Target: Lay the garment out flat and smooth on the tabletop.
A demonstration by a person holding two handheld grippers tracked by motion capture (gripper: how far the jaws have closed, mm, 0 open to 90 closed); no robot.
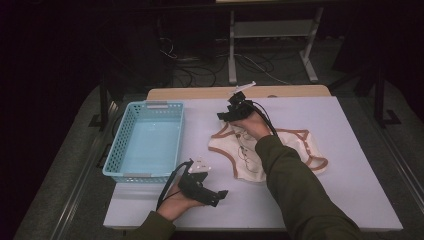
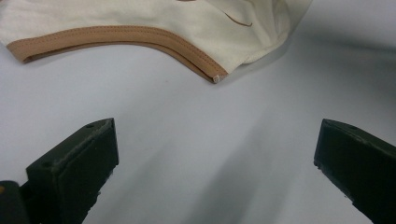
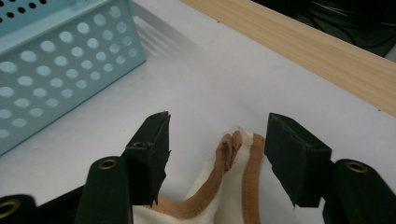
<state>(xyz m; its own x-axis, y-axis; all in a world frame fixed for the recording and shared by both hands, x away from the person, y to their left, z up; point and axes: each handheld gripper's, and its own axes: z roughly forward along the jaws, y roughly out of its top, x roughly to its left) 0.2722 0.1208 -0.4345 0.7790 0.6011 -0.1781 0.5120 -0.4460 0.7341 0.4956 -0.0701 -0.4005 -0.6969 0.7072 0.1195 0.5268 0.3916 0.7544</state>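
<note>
Lying flat right of the blue basket (image 1: pixel 145 140), the cream garment (image 1: pixel 250 150) spreads on the table (image 1: pixel 350 150); right gripper (image 1: pixel 231 113) at its far edge, left gripper (image 1: pixel 212 196) near it.
Left gripper view: jaws wide apart, nothing between, garment hem ahead.
Right gripper view: jaws parted, the bunched tan strap (image 3: pixel 231 149) between them, unpinched.

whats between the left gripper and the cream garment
Bare white table in the left gripper view: left gripper open, cream garment lying beyond its tips.
</note>
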